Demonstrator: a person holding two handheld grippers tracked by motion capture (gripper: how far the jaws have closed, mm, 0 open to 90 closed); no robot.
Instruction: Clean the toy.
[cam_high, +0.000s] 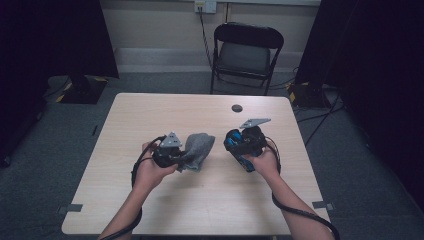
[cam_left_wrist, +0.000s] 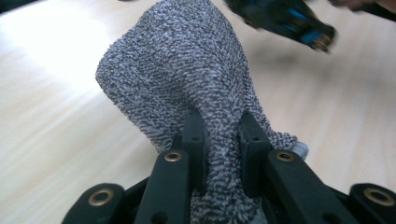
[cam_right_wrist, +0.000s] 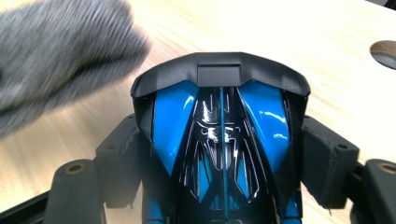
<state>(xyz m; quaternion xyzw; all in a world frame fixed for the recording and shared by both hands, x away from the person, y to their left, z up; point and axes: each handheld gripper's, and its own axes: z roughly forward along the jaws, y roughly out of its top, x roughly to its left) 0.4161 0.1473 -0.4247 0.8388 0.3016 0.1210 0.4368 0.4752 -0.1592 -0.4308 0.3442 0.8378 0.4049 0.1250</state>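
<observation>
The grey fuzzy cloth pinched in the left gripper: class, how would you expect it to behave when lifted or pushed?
The grey cloth is probably floppy: it bunches and folds where the left gripper pinches it. Likely light, since a narrow pinch carries it. Its nubby terry surface should resist slipping, and it would crumple rather than slide if pushed.

Both forearms come in from the bottom edge of the high view, bare, angled inward. Left hand (cam_high: 150, 172) wraps the left gripper (cam_high: 176, 156) from behind, its 2 jaws pointing right and clamped tight on something soft, fingers (cam_left_wrist: 194, 135) nearly parallel. Right hand (cam_high: 261, 162) holds the right gripper (cam_high: 235, 142) tilted up and to the left, its 2 jaws spread wide, pads pressing a bulky load between them. Cables trail back along both arms.
</observation>
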